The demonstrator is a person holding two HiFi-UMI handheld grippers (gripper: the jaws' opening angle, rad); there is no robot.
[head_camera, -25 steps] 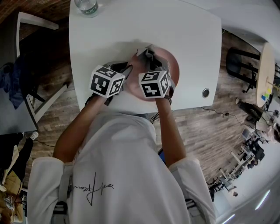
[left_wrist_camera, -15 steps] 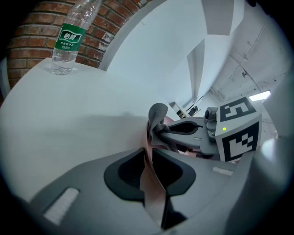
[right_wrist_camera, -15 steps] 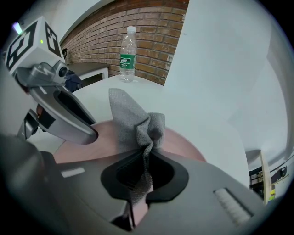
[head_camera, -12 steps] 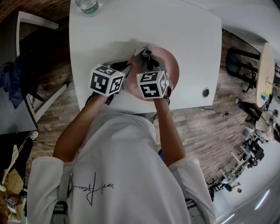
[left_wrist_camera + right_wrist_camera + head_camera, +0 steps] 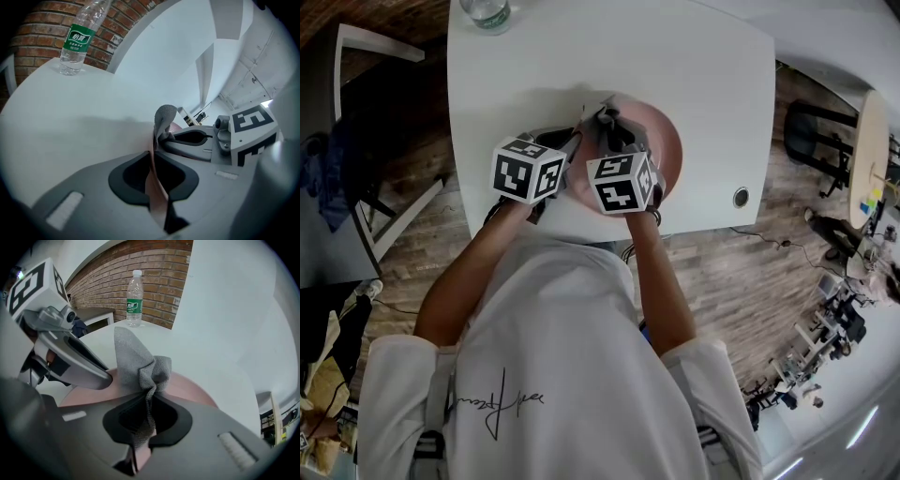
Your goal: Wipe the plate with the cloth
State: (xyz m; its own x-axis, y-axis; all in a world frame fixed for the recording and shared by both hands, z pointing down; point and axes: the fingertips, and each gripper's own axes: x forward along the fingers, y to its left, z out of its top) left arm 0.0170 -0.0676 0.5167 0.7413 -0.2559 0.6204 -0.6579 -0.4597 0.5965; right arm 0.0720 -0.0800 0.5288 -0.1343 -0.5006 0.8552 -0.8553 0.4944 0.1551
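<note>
A pink plate (image 5: 667,141) lies on the white table (image 5: 694,66) near its front edge. My left gripper (image 5: 578,142) stands at the plate's left rim; in the left gripper view the thin pink rim (image 5: 157,187) runs between its closing jaws (image 5: 152,152), which pinch it. My right gripper (image 5: 619,131) is over the plate, shut on a crumpled grey cloth (image 5: 136,362). The cloth (image 5: 605,117) bunches above the jaws (image 5: 150,397) and rests on the plate (image 5: 187,387). The left gripper's fingers (image 5: 89,366) show beside it.
A clear water bottle with a green label (image 5: 487,14) stands at the table's far left corner, also seen as the bottle (image 5: 77,40) and the bottle (image 5: 134,298). A round cable hole (image 5: 740,198) sits near the front right. A brick wall lies beyond the table.
My right gripper has slid a little to the left across the plate with the cloth. The left gripper has stayed at the rim.
</note>
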